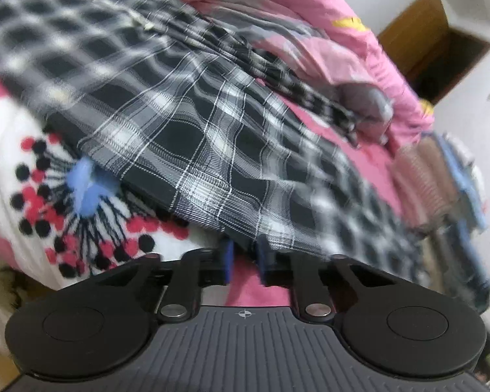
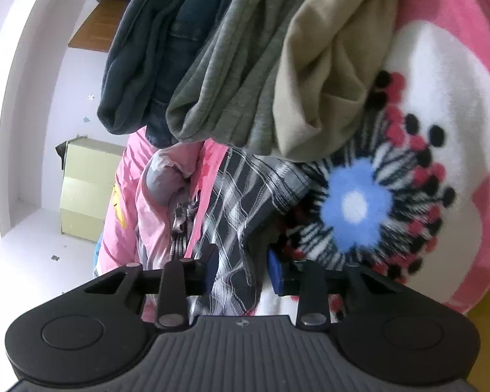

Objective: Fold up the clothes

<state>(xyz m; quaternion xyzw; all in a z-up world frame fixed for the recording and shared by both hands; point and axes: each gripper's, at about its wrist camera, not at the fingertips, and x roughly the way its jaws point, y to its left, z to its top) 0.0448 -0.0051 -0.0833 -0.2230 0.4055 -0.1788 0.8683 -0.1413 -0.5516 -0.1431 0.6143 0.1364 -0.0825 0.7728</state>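
In the left wrist view, the left gripper (image 1: 245, 254) sits low and centre, its blue pads (image 1: 227, 258) drawn close together on the near edge of a black, grey and white plaid garment (image 1: 186, 124), so it is clamped on that hem. The plaid garment stretches away from the pads toward the upper left, lying across a fleece blanket (image 1: 13, 137) that is pink and white with a printed flower of red and black dots around a blue centre. Much of this view is smeared by motion blur. Beyond the plaid cloth lies a rumpled pink quilt (image 1: 359, 49), and at the far right a blurred stack of folded clothes (image 1: 441, 179) rests on the bed. In the right wrist view, the right gripper (image 2: 241, 268) stands partly open, its blue pads (image 2: 276, 269) apart with a fold of the plaid garment (image 2: 232, 215) hanging between them; whether the pads press on the cloth cannot be told. The same fleece blanket (image 2: 457, 130) fills the right side, its blue flower just beside the gripper. Above, a pile of clothes (image 2: 245, 65) in dark blue, grey-green and beige lies on the blanket. The pink quilt (image 2: 127, 202) is bunched to the left, with a pale green cabinet (image 2: 81, 189) behind it against the white wall.
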